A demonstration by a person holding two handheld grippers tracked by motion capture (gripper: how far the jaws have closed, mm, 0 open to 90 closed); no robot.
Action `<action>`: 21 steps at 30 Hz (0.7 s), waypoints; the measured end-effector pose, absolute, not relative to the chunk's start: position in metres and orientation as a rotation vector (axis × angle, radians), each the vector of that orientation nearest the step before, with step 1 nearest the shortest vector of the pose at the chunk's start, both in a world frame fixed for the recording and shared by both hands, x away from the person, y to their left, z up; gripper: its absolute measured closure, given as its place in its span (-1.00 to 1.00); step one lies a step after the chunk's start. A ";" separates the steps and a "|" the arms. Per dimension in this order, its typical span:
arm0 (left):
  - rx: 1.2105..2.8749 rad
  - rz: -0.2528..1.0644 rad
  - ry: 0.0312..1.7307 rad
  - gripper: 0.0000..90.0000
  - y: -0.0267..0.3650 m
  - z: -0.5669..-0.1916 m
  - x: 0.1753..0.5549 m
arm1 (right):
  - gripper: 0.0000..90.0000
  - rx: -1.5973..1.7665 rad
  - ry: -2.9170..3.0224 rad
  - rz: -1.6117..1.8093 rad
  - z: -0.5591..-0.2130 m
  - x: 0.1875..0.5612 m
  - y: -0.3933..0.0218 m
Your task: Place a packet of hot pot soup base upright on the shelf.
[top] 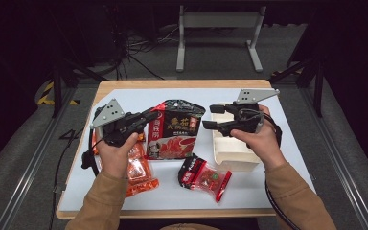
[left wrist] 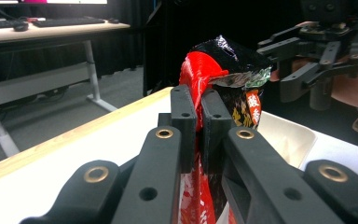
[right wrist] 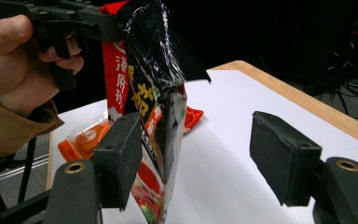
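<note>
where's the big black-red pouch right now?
High view: the pouch stands mid-table, its left top edge pinched in the left tongs, between the orange packets and the white tray; the open right tongs are beside its right edge.

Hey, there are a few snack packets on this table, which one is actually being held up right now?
The big black and red pouch: the left gripper is shut on its upper edge. The orange packet and small red packet lie flat.
</note>
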State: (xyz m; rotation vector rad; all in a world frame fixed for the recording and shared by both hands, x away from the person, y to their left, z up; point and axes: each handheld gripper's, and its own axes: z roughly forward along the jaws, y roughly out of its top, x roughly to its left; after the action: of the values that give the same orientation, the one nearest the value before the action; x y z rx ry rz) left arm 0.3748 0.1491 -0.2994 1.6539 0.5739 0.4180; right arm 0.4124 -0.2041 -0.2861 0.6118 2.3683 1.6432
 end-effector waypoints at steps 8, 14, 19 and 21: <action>1.659 0.410 0.561 0.92 0.144 -0.300 0.373 | -0.22 0.619 2.410 1.673 -0.288 0.419 -0.188; 1.670 0.392 0.549 0.92 0.139 -0.302 0.373 | -0.14 0.602 2.460 1.665 -0.293 0.422 -0.175; 1.668 0.383 0.544 0.92 0.137 -0.302 0.372 | -0.09 0.602 2.499 1.670 -0.297 0.424 -0.169; 1.670 0.382 0.543 0.92 0.137 -0.302 0.372 | -0.05 0.594 2.513 1.662 -0.298 0.424 -0.166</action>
State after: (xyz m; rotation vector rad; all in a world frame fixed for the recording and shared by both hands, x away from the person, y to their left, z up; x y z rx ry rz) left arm 0.3719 0.1367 -0.3022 1.6702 0.5435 0.3820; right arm 0.4241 -0.1664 -0.2977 0.5942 2.5135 1.6619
